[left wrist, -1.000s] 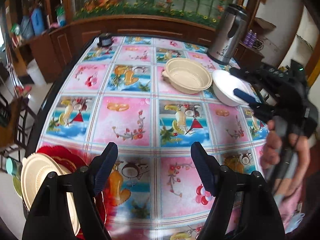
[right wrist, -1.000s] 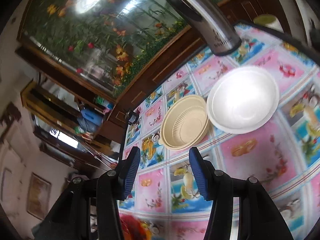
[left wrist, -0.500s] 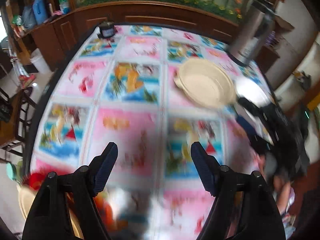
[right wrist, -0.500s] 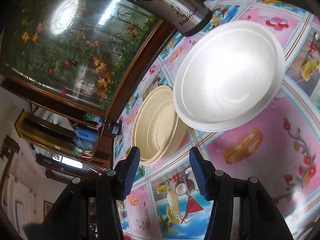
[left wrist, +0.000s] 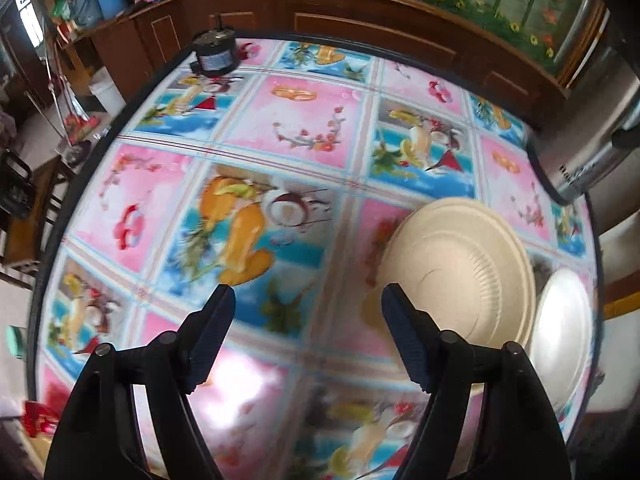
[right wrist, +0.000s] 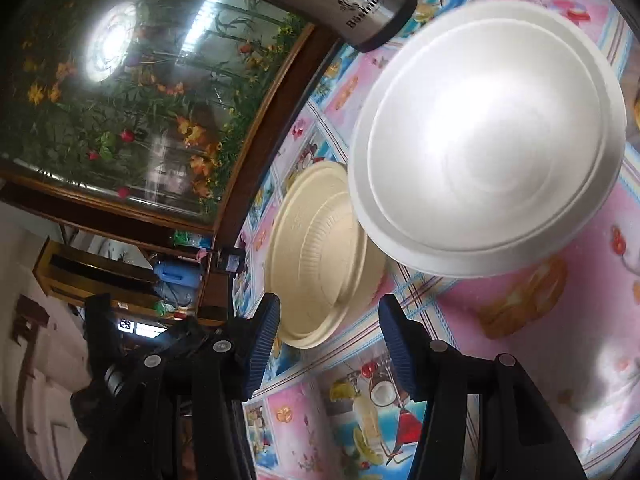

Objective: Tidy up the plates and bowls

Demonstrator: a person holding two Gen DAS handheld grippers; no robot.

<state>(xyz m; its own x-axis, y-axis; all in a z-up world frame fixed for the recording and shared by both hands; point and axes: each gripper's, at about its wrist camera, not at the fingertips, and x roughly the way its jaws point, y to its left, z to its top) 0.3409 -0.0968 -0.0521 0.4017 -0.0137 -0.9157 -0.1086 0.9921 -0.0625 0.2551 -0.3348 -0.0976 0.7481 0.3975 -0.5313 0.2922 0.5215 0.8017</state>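
Item, nearest us: left gripper point(left wrist: 306, 304) and right gripper point(right wrist: 330, 318), jaws apart and empty. Beyond, beige bowl point(left wrist: 460, 272) touches white bowl point(right wrist: 488, 148), both near the steel flask point(right wrist: 352, 12). We should straddle one rim squarely before closing.

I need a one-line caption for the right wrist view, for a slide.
Open right hand-held gripper near a beige bowl and white bowl on a patterned tablecloth.
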